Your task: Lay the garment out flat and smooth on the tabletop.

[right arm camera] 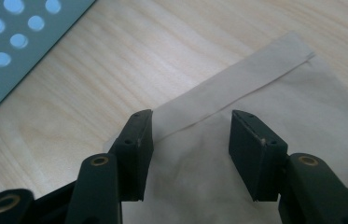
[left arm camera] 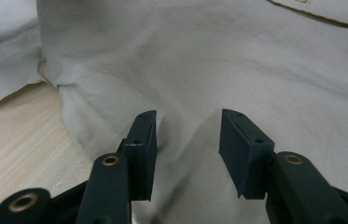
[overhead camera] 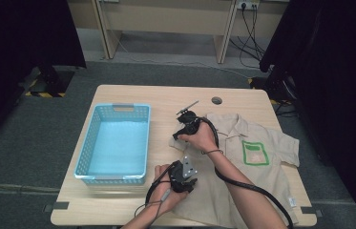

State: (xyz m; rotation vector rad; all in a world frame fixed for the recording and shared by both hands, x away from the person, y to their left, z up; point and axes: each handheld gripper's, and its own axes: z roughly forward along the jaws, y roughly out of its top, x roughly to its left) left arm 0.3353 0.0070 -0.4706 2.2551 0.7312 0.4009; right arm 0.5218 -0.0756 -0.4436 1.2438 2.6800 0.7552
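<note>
A beige short-sleeved shirt (overhead camera: 242, 162) lay spread on the right half of the wooden table (overhead camera: 118, 210), its green chest patch (overhead camera: 255, 152) facing up and its collar toward the far edge. A light blue plastic basket (overhead camera: 113, 143) stood to the shirt's left, well apart from it.

The left gripper (overhead camera: 185, 181) hovered at the shirt's near left edge. In the left gripper view its jaws stood apart, with a soft ridge of cloth rising between the fingers (left arm camera: 143, 149) but not pinched. The right gripper (overhead camera: 181, 135) sat at the left sleeve (right arm camera: 237, 116); in the right gripper view its jaws also stood apart over the hemmed sleeve end, the pads clear of the fabric, with the basket wall (right arm camera: 17, 42) at the upper left.

The shirt looked light, thin and limp. It would sag and drape from wherever it was lifted and slide easily across the smooth tabletop, and nothing about it seemed fragile. A single layer could slip from hard pads, so a good hold would be on the doubled, stitched hem at the sleeve end or along the side seam, where the cloth was thicker. Pinching a raised fold, like the one in front of the left jaws, should also give a sure grip. Two holds set well apart would keep it from bunching
</note>
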